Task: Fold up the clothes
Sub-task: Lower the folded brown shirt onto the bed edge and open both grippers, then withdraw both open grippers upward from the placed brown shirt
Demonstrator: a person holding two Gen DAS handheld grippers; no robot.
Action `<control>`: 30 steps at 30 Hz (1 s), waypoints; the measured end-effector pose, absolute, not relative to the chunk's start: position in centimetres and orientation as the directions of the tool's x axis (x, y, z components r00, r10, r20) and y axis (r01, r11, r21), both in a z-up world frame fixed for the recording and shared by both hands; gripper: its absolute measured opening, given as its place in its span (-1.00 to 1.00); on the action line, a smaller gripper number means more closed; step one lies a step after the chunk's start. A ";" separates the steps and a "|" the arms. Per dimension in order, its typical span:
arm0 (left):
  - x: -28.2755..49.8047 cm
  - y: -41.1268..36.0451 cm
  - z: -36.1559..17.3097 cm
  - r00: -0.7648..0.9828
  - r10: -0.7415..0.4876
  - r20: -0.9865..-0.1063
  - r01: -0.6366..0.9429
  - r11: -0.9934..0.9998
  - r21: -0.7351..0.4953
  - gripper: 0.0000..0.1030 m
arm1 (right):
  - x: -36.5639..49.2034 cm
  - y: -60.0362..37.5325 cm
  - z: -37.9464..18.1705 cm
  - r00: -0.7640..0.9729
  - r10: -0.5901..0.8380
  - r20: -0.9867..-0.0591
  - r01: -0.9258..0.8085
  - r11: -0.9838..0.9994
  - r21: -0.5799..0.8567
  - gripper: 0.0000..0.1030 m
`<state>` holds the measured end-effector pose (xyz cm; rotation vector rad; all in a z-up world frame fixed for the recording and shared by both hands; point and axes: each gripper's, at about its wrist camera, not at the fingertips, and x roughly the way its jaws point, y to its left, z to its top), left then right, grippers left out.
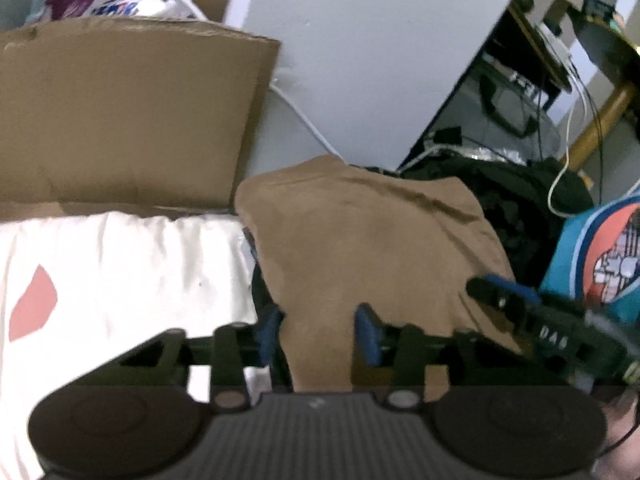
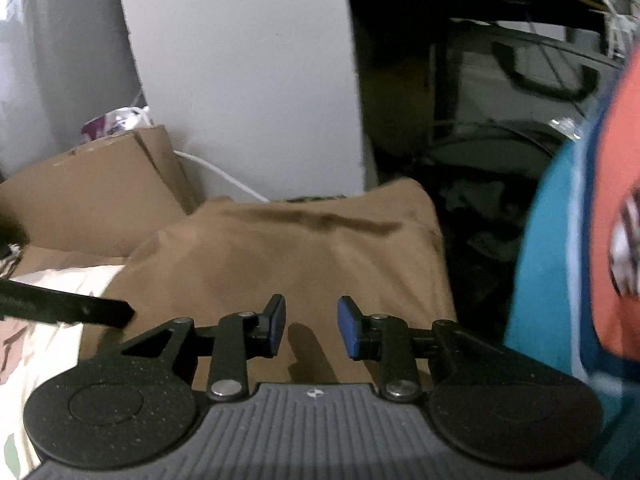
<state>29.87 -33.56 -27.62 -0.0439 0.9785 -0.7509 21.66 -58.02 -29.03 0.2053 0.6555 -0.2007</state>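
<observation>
While both tools hang over the same brown garment (image 1: 372, 240), neither has a hold on it. In the left wrist view the left gripper (image 1: 320, 330) has its blue pads spread, with brown cloth showing in the gap between them; whether the pads touch the fabric or hover just above it cannot be told through the blur. The right gripper (image 2: 311, 326) is likewise parted, its pads clear of each other and brown cloth visible between and beyond them (its dark body also pokes into the left view from the right). The garment lies mounded, already doubled over by the look of it, with a dark crease across its far side. It sits beside a white sheet with pink shapes (image 1: 120, 272), a cardboard box (image 1: 128, 116) behind that, and a dark heap of clothing (image 1: 516, 196) past its far edge. A teal and orange printed cloth (image 2: 560, 248) crowds the right.

My reading is that the step in hand falls between folds: the brown piece is partly folded and the tools are lining up for a fresh grasp. The next move likely calls for both to drop to the near hem, close on single corners, and carry them together toward the far edge, keeping the layers square.
</observation>
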 end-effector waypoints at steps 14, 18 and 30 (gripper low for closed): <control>28.7 -33.8 -27.6 0.348 -0.554 -0.756 0.576 0.763 -0.294 -0.33 | 13.6 -60.5 -31.8 0.704 -0.259 -0.661 0.422 0.901 0.097 -0.32; 27.6 -33.5 -27.3 0.345 -0.553 -0.759 0.590 0.756 -0.283 -0.27 | 11.3 -59.8 -31.2 0.707 -0.277 -0.650 0.442 0.891 0.102 -0.32; 23.7 -31.6 -29.6 0.248 -0.562 -0.789 0.558 0.748 -0.358 -0.23 | 10.0 -57.1 -31.1 0.719 -0.254 -0.647 0.400 0.912 0.087 -0.31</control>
